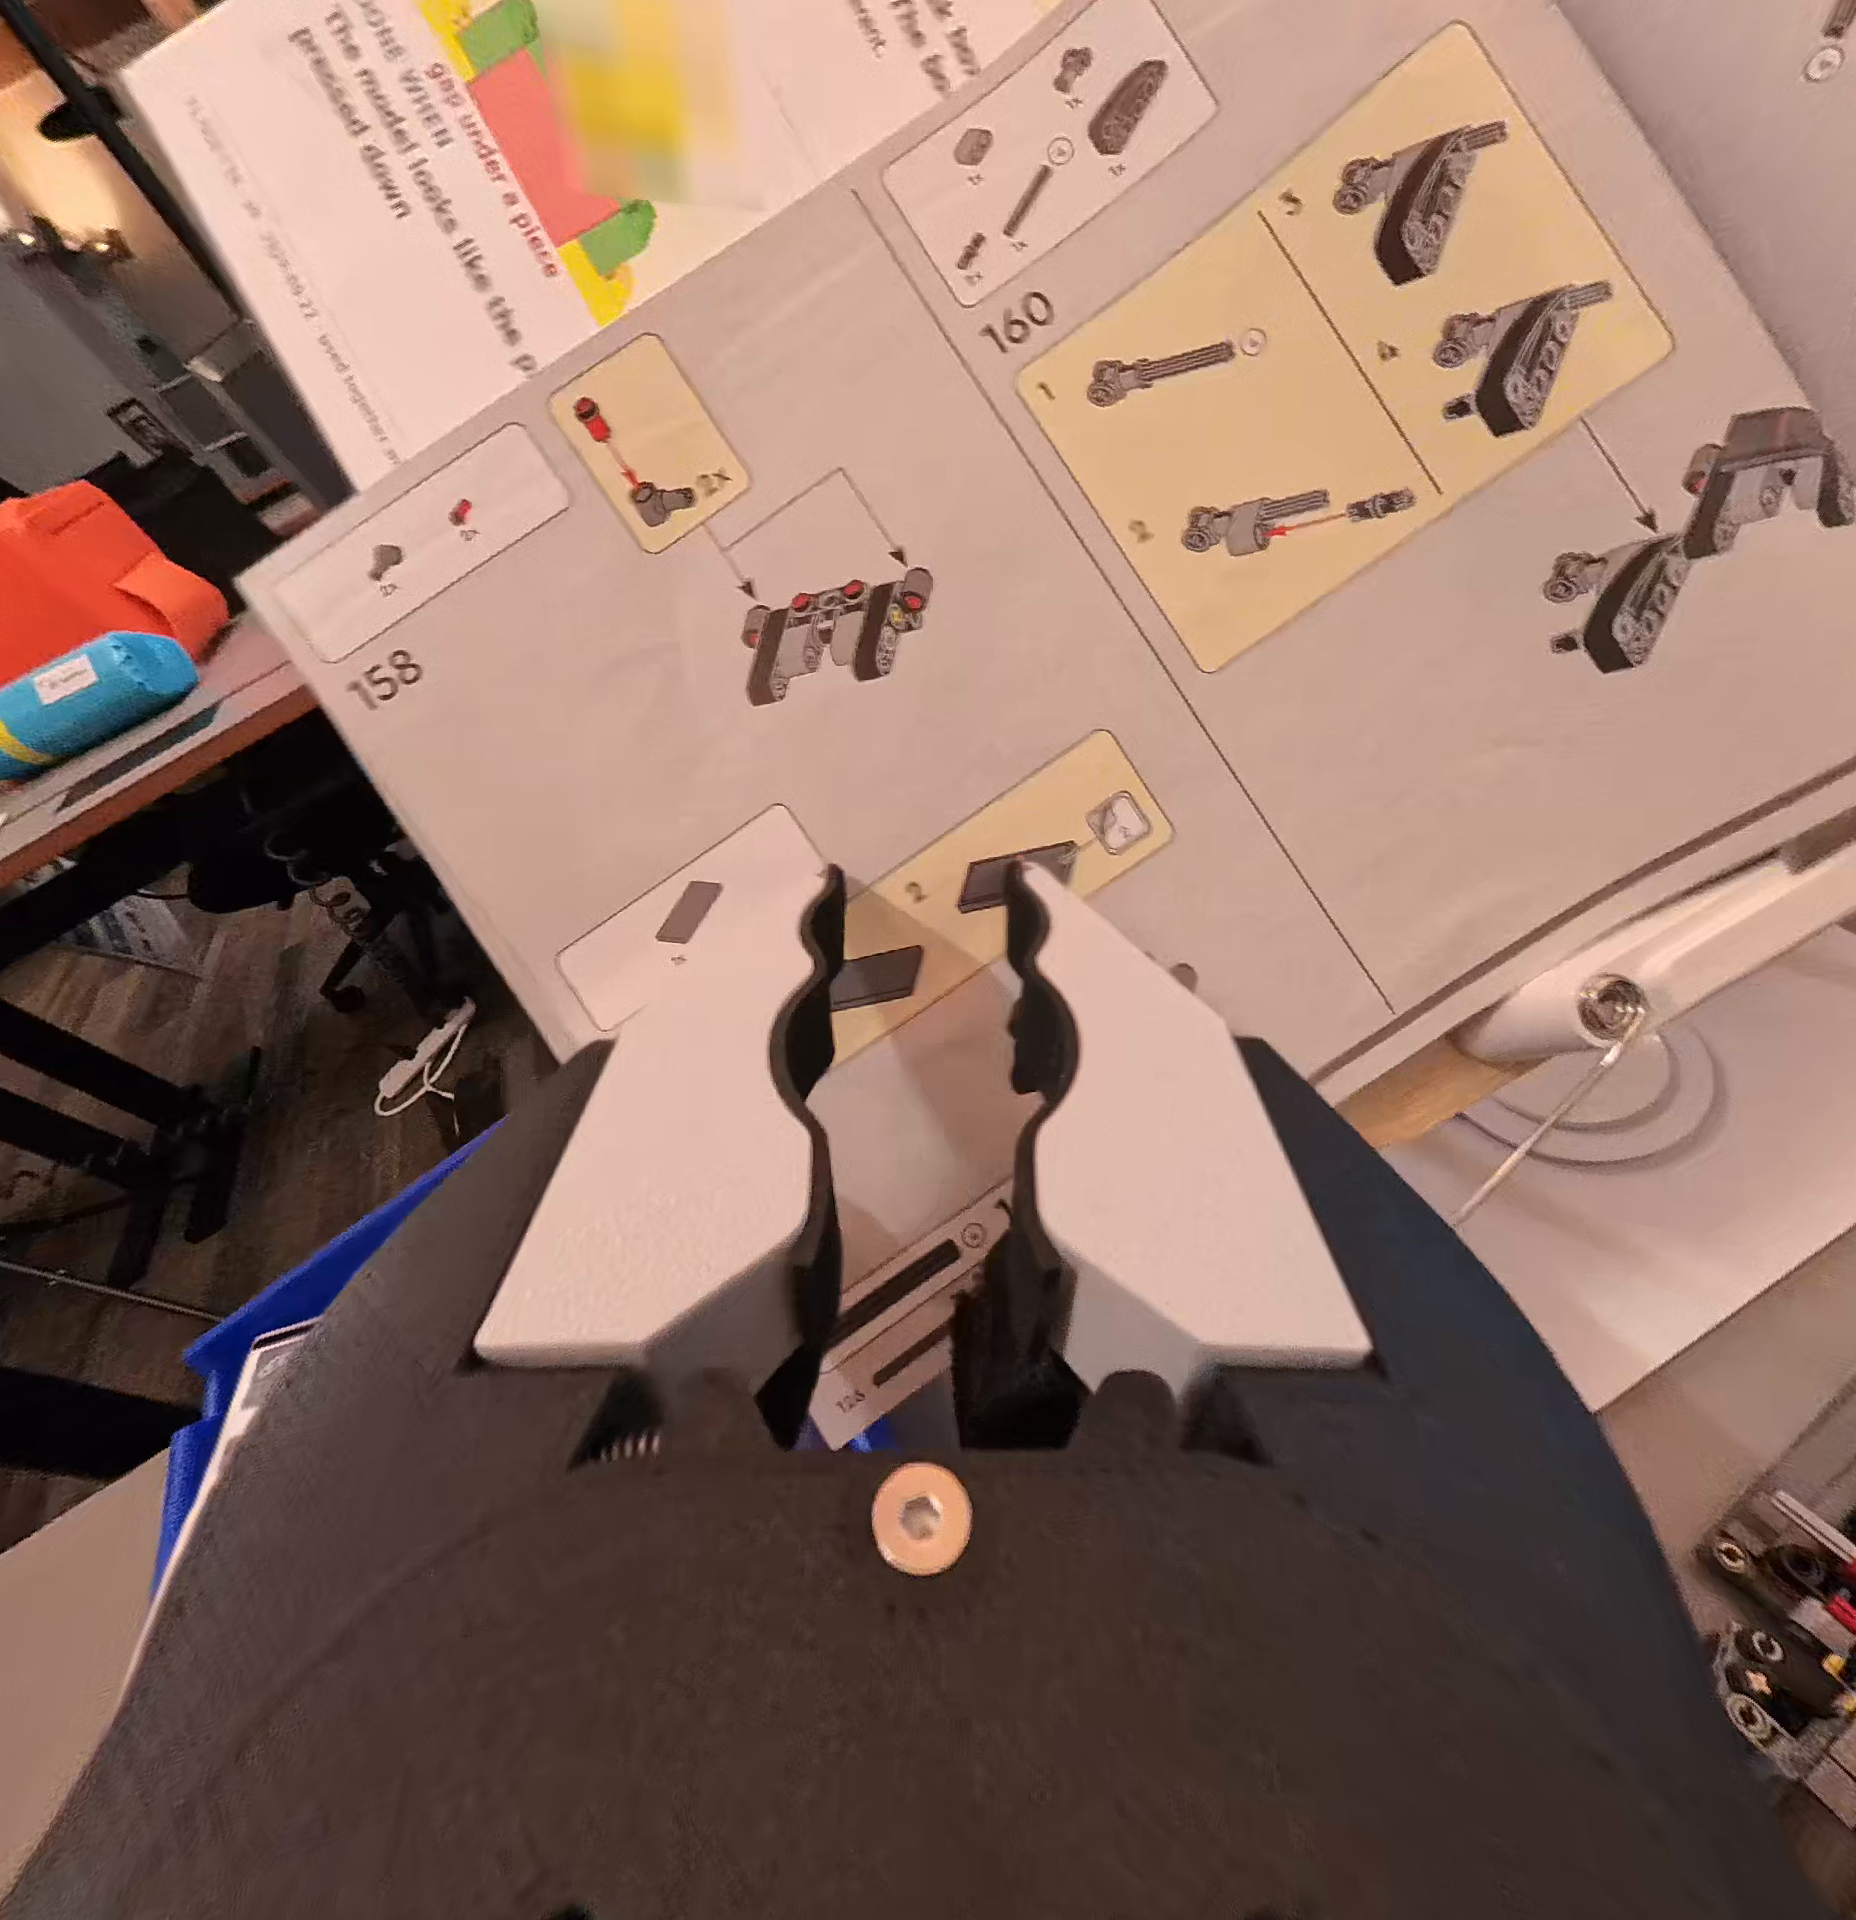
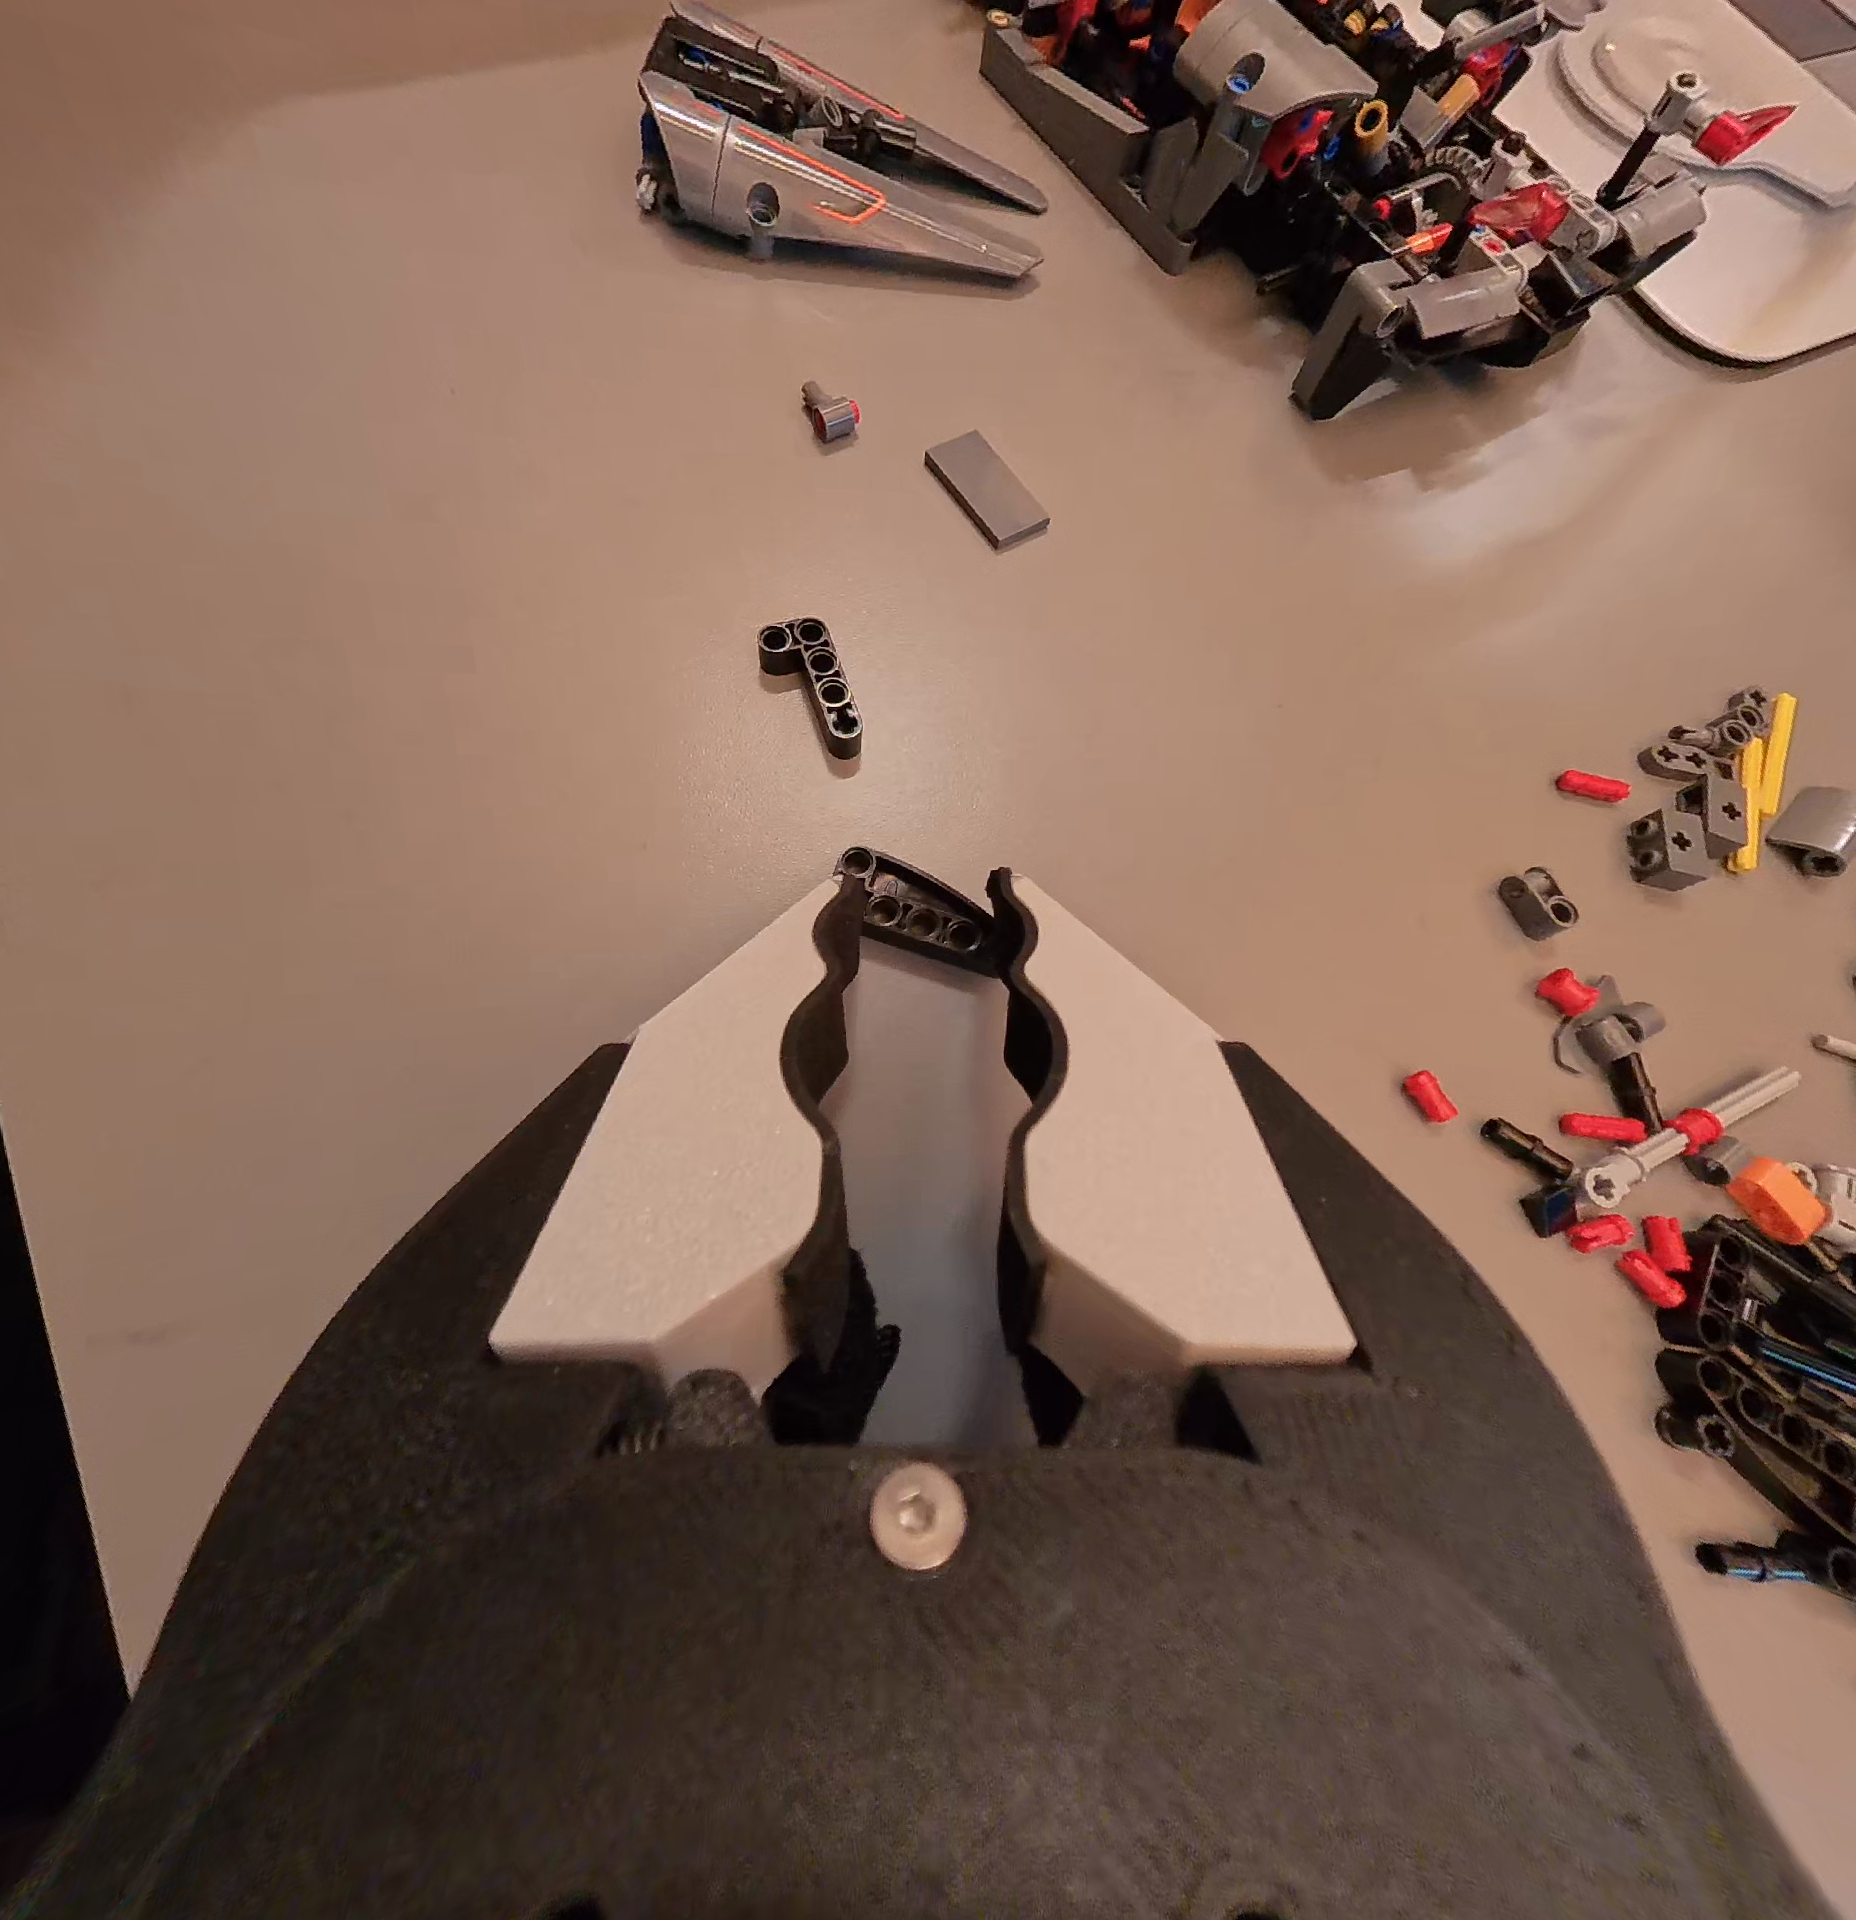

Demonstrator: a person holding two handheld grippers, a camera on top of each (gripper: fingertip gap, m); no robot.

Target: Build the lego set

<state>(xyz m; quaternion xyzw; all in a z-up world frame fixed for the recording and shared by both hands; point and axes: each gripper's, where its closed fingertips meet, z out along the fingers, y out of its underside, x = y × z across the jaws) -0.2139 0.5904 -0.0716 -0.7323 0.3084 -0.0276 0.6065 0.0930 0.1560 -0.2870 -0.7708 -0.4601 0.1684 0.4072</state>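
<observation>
Held part: a black curved beam with a row of pin holes sits crosswise between the tips of the right gripper, above the table.
Right gripper state: fingers closed onto the beam, one end of it projecting past the left tip.
Left gripper: the left gripper is raised before the instruction booklet; its fingers stand apart with nothing between them.
Loose parts ahead: a black L-shaped beam lies flat just beyond the right tips; farther on, a grey flat tile and a small grey connector with a red pin, each apart from the others.
Assemblies: a grey wedge panel assembly at the far edge, and the main model to its right, well apart from the held beam.
Parts pile: mixed red pins, axles and black beams along the right side of the table.
Step in hand (judged): picking up parts for a small sub-assembly shown on the open pages.
Next move (judged): calls for checking the beam against the diagram, then bringing the left gripper in to fit pins or an axle while the right holds the beam steady.
Risk (judged): the hold is at the fingertips only; the beam may pivot under pressing force.
</observation>
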